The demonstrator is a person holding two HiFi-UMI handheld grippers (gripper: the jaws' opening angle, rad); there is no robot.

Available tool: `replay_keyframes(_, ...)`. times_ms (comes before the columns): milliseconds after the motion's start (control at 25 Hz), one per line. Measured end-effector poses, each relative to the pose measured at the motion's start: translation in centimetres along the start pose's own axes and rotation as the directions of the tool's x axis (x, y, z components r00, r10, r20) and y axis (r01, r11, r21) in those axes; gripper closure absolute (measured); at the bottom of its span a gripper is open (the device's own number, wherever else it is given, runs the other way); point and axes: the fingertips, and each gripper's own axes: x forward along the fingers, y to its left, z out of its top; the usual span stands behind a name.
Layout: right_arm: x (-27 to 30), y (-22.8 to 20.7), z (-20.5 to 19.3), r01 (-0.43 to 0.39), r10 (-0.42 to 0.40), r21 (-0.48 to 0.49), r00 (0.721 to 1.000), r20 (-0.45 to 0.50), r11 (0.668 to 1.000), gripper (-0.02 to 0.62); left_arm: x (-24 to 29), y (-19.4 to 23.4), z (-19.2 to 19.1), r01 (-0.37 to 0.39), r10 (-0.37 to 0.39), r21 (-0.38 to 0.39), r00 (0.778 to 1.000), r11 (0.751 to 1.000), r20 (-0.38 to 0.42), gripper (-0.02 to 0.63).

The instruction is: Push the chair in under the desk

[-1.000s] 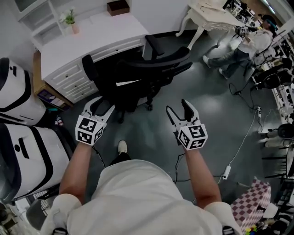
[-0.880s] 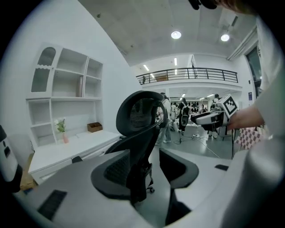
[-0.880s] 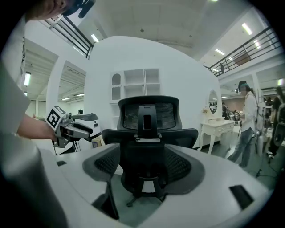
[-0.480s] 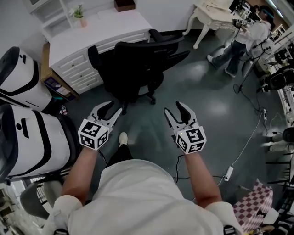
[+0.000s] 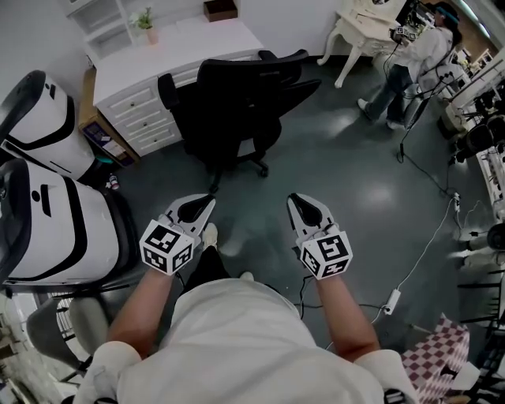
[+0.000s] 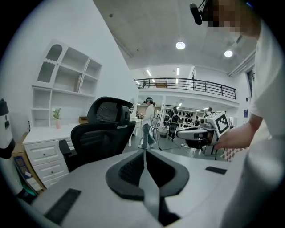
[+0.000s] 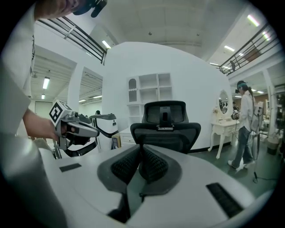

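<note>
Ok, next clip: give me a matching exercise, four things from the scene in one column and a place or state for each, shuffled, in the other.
Things:
1. office chair
2. potted plant
3. left gripper
4. standing person

Places or states:
A. jaws together, nothing between them
B. far right, beside a white table with curved legs
C. black, right in front of the desk
D. on the desk top, by the shelves

Pairs: 1-C, 2-D, 3-A, 4-B.
The left gripper's jaws have just been closing, on nothing.

Black mesh chair (image 5: 237, 102); matt white desk (image 5: 189, 47); glossy grey floor (image 5: 355, 197).
</note>
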Motion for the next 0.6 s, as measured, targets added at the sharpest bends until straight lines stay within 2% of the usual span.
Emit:
replay_keyframes(320,-3.9,2.8,-1.4,-0.066,0.066,0.006,0.998,-0.009,0.998,0.588,-2.8,-5.1,-1.6,0.026,-0.026,-0.042,1.000,0.999,0.003,0.609)
replay_keyframes(600,-6.3,4.4,-2.4,-0.097,0.098,0.017,0.995,-0.022,0.995,0.591,-4.1,-8.2,-3.2,0.051,-0.053,-0.050,0.998,0.997,-0.029,0.611)
